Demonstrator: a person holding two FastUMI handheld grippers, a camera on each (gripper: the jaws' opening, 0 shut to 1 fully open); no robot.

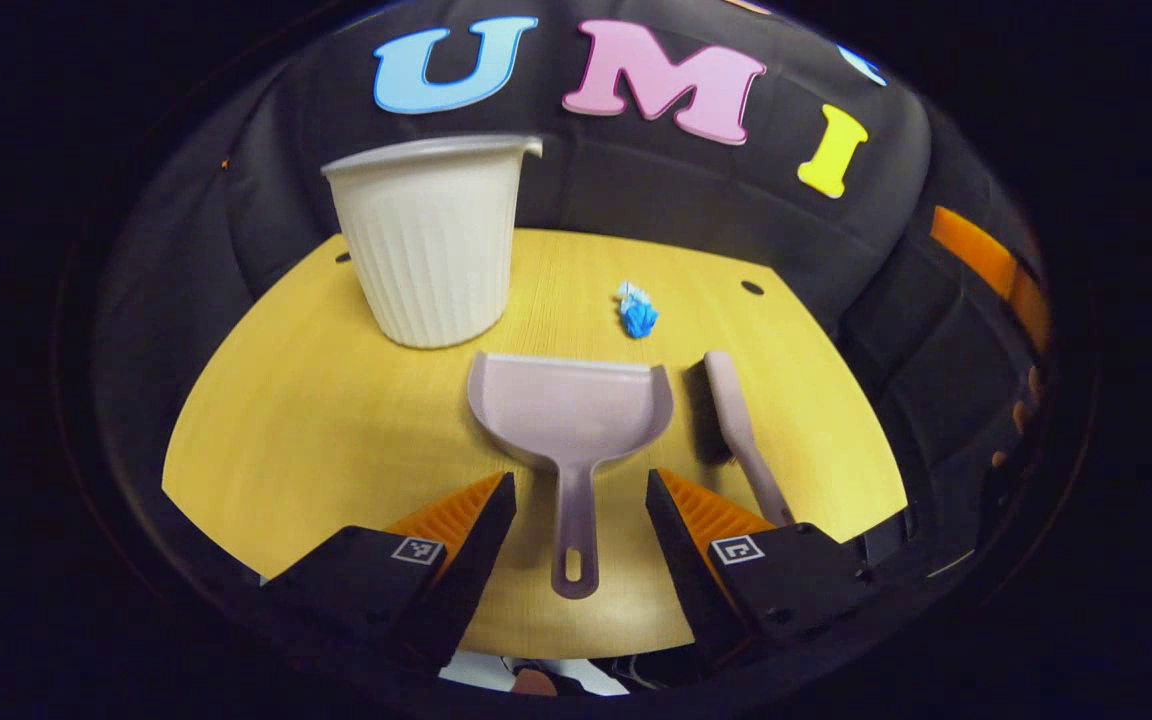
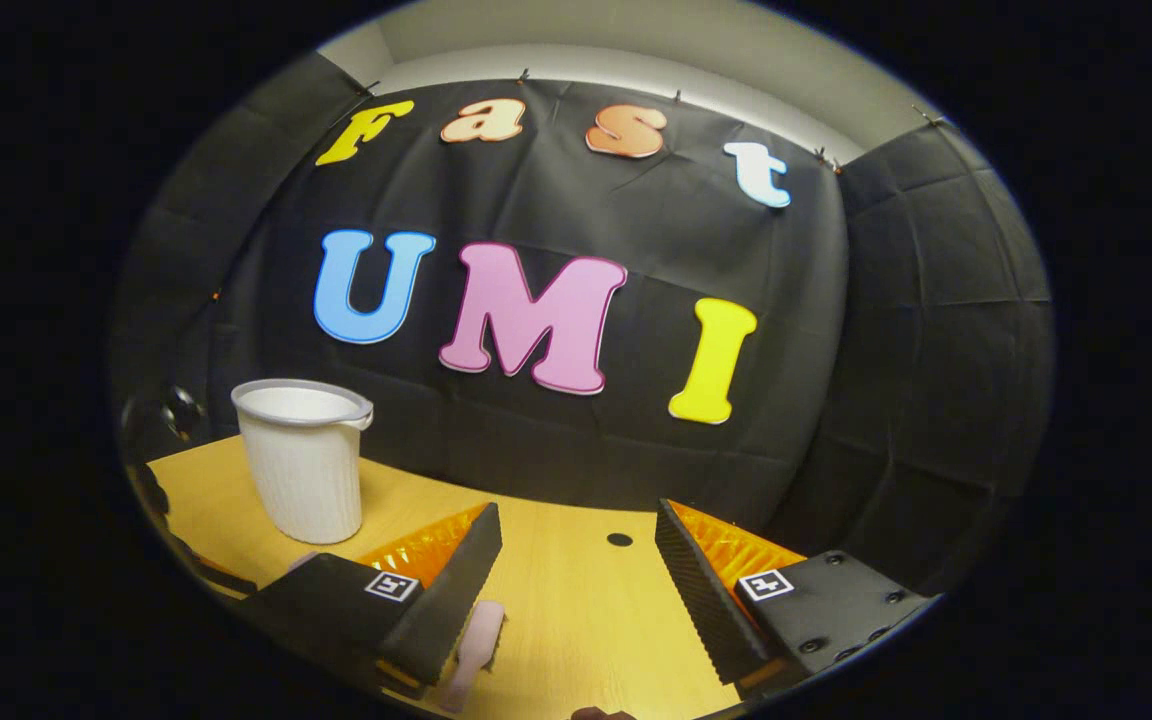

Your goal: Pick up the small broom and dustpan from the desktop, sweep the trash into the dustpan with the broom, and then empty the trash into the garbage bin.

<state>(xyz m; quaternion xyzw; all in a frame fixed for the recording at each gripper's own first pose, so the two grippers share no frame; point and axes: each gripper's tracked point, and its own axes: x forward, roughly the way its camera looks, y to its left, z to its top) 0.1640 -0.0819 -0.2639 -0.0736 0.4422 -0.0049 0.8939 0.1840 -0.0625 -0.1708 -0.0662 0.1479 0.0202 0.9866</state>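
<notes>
in the left gripper view my left gripper (image 1: 581, 510) hangs wide open with nothing in it, one finger on each side of the dustpan (image 1: 570, 415) handle and not touching it. the dustpan lies flat on the desk (image 1: 306, 430) straight ahead of the fingers, handle toward me and mouth pointing away. just right of it, beside the right finger, the broom (image 1: 736, 425) lies flat with its handle running back toward that finger. beyond the dustpan's mouth, a little right, sits the trash (image 1: 638, 312), a small blue and white crumpled scrap, apart from both tools. farther ahead on the left the bin (image 1: 431, 240) stands upright on the desk. in the right gripper view my right gripper (image 2: 578, 565) is likewise wide open and holds nothing, raised above the desk (image 2: 576, 600). a pale handle, the broom (image 2: 471, 650) i think, pokes out from under the left finger. the bin (image 2: 303, 460) stands well off to the left ahead.
</notes>
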